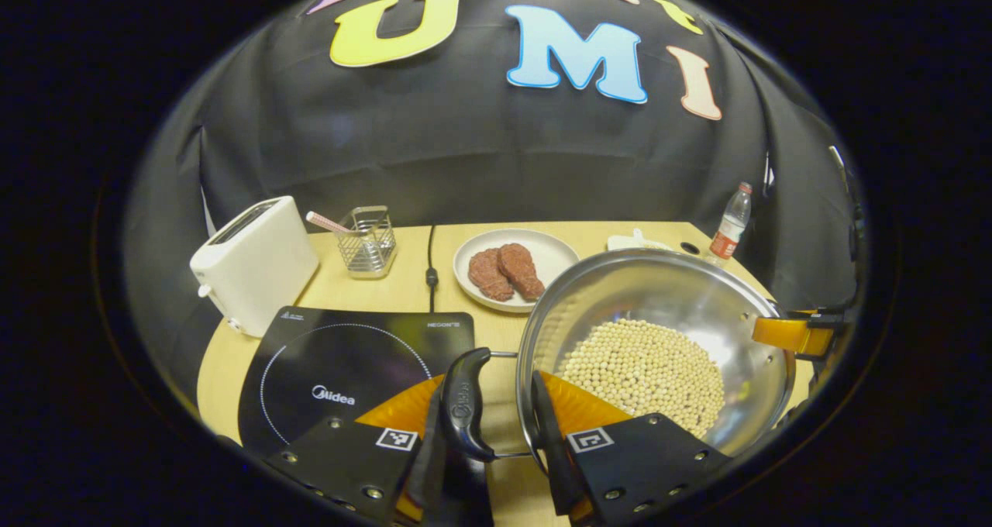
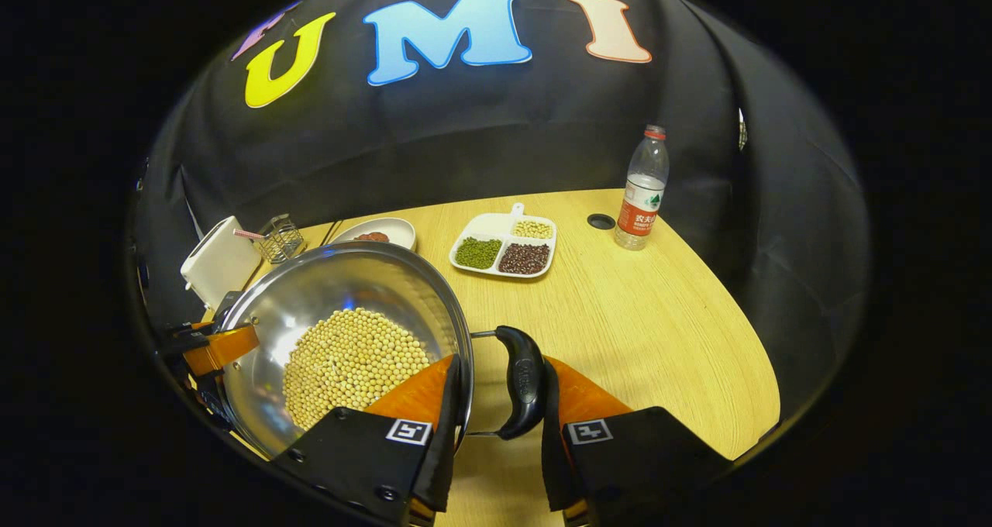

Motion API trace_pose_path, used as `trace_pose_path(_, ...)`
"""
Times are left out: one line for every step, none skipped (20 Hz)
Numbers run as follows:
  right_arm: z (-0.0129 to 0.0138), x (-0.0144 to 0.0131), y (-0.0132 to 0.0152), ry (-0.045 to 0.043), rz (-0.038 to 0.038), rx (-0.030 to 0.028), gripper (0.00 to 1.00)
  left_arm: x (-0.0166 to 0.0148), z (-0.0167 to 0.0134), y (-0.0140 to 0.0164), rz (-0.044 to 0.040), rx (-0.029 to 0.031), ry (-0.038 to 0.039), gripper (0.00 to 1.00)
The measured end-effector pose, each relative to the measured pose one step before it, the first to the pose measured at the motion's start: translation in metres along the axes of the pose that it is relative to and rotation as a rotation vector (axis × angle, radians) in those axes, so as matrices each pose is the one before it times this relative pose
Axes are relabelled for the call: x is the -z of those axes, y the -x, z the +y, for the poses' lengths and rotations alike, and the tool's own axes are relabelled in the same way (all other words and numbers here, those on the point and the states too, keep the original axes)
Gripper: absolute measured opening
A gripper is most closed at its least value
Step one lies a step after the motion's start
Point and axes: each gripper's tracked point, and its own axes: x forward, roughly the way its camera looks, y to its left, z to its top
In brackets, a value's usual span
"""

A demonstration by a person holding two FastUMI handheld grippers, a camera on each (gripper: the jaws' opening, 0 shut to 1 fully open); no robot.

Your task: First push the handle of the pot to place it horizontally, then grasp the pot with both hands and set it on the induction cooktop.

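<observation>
The pot [image 1: 659, 341] is a polished steel pan holding a layer of pale beans [image 1: 643, 368]. It appears raised above the desk [image 1: 387, 283], just to the right of the induction cooktop [image 1: 341, 368] in the left gripper view; contact with the desk cannot be confirmed.

Left tool [image 1: 496, 426]: positioned at the pot's left side handle [image 1: 465, 403], a black loop grip on wire brackets. One finger lies against the outer face of the grip; the other finger sits at the pot rim. The jaws are narrowly apart, and whether both fingers press on the grip cannot be told.

Right tool [image 2: 496, 411]: positioned at the opposite side handle [image 2: 523, 380]. One finger rests on the rim side over the beans; the other lies against the outer face of the grip. Clamping pressure cannot be told here either. The far tool also appears at the opposite rim in each view.

Other items on the desk:
- white toaster [image 1: 256, 263], rear left
- wire basket [image 1: 368, 240], beside the toaster
- plate [image 1: 515, 267] carrying two pieces of meat
- divided dish [image 2: 504, 248] of assorted beans
- water bottle [image 2: 642, 190], upright, rear right
</observation>
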Motion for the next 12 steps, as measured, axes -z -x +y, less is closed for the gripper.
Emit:
trace_pose_path(0.00548, -0.00097, 0.00214, 0.00129, -0.00382, -0.00266, 0.49, -0.00161, 0.00544, 0.00250, -0.00273, -0.00137, 0.00156, 0.58)
trace_pose_path(0.00469, -0.00076, 0.00121, 0.00172, -0.00196, -0.00209, 0.46, 0.00004, 0.00510, 0.00246, -0.00149, -0.00141, 0.00111, 0.55)
trace_pose_path(0.00501, -0.00148, 0.00090, 0.00138, -0.00442, -0.00145, 0.46, -0.00165, 0.00499, 0.00226, -0.00229, -0.00053, 0.00117, 0.55)
trace_pose_path(0.00505, -0.00117, 0.00204, 0.00063, -0.00410, -0.00192, 0.46, -0.00101, 0.00629, 0.00324, -0.00336, -0.00094, -0.00114, 0.55)
trace_pose_path(0.00544, 0.00055, 0.00055, 0.00035, -0.00074, -0.00282, 0.49, -0.00096, 0.00638, 0.00164, -0.00465, -0.00188, -0.00022, 0.55)
trace_pose_path(0.00553, -0.00070, 0.00072, -0.00222, -0.00123, -0.00224, 0.46, -0.00071, 0.00465, 0.00136, -0.00155, -0.00139, -0.00020, 0.55)
trace_pose_path(0.00547, 0.00041, 0.00069, -0.00042, -0.00062, -0.00237, 0.49, -0.00063, 0.00551, 0.00058, -0.00002, -0.00165, -0.00058, 0.55)
trace_pose_path(0.00533, -0.00046, 0.00065, 0.00108, -0.00122, -0.00172, 0.46, -0.00088, 0.00647, 0.00319, -0.00171, -0.00253, 0.00003, 0.55)
trace_pose_path(0.00531, 0.00023, 0.00093, 0.00031, -0.00229, -0.00172, 0.49, 0.00017, 0.00602, 0.00188, -0.00074, -0.00188, -0.00019, 0.55)
trace_pose_path(0.00601, -0.00010, 0.00059, 0.00037, -0.00274, -0.00193, 0.46, -0.00019, 0.00657, 0.00174, -0.00093, -0.00164, 0.00058, 0.58)
trace_pose_path(0.00508, 0.00047, -0.00145, 0.00204, 0.00070, -0.00310, 0.46, 0.00055, 0.00611, 0.00150, -0.00097, -0.00241, 0.00036, 0.58)
trace_pose_path(0.00604, 0.00021, -0.00074, 0.00011, 0.00123, -0.00259, 0.49, -0.00006, 0.00629, 0.00096, -0.00034, -0.00254, 0.00090, 0.55)
